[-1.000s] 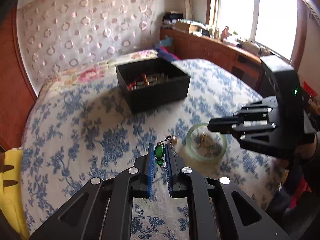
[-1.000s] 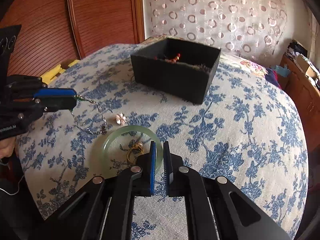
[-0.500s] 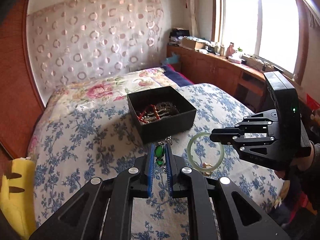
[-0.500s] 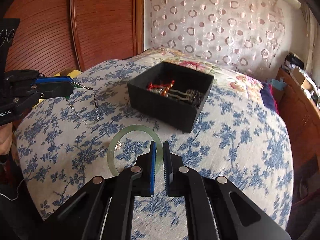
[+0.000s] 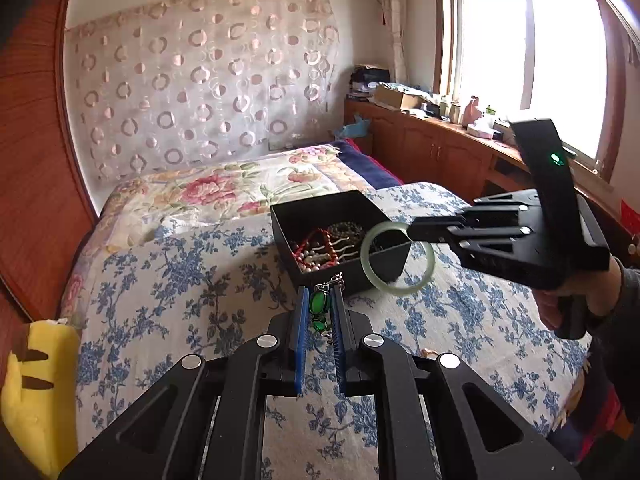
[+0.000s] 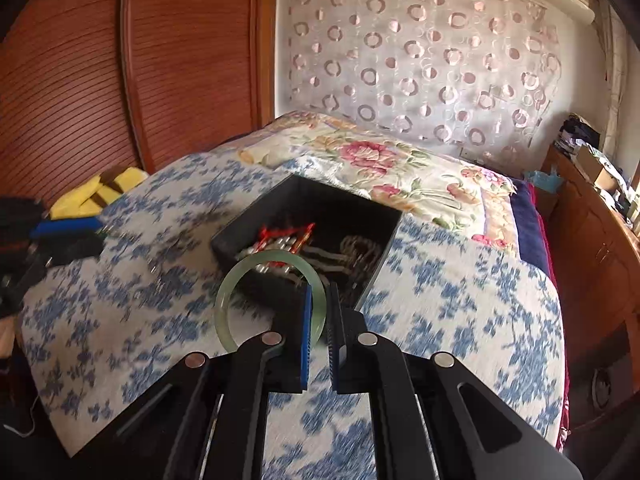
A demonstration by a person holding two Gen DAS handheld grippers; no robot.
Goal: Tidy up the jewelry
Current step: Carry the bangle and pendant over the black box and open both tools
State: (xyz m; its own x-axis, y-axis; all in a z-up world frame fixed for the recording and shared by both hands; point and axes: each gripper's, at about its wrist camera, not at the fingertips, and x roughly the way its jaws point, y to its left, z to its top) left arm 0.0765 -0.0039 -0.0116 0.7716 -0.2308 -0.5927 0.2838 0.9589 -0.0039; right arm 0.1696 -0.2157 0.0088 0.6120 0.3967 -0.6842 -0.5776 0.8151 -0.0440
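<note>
A black open box (image 5: 384,258) (image 6: 256,296) sits on the bed and holds red beads, pearls and dark chains. My left gripper (image 5: 320,300) is shut on a green-stone necklace (image 5: 318,303), held above the bed just in front of the box. My right gripper (image 6: 319,300) is shut on a pale green jade bangle (image 6: 228,292), lifted near the box's near corner. In the left wrist view the bangle (image 5: 372,270) hangs from the right gripper's fingertips (image 5: 416,233) over the box's right corner.
The bed has a blue floral cover (image 5: 180,280) with a pink floral quilt (image 5: 224,188) behind. A yellow plush toy (image 5: 36,392) lies at the left edge. Wooden cabinets (image 5: 440,152) stand under the window at right, wooden panelling (image 6: 140,80) at left.
Both grippers have risen and moved toward the box. The bangle has been lifted off the cover and now hangs at the box's corner. The necklace stays clamped in the left gripper.
</note>
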